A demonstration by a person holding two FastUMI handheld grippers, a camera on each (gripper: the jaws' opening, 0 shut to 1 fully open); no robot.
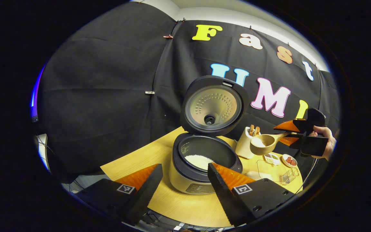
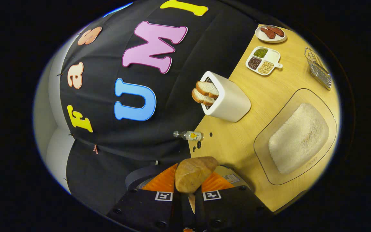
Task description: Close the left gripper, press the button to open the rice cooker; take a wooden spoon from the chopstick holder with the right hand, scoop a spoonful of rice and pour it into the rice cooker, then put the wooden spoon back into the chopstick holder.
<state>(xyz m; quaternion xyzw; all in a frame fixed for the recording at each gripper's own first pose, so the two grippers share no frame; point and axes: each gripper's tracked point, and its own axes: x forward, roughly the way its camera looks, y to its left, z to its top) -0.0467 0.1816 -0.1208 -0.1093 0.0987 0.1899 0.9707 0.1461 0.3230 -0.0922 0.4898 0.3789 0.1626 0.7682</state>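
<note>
Your right gripper clamped on wooden spoon of rice, beside open rice cooker, your left gripper fingers apart

Wooden spoon, matt table (wood-grain), seemingly metal inner lid

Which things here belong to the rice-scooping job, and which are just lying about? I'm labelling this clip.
In the job:
rice cooker, lid up
wooden spoon in right gripper
rice tray
chopstick holder

Lying about:
bread slices
divided bean dish
small plate
wire basket
bottle
</note>
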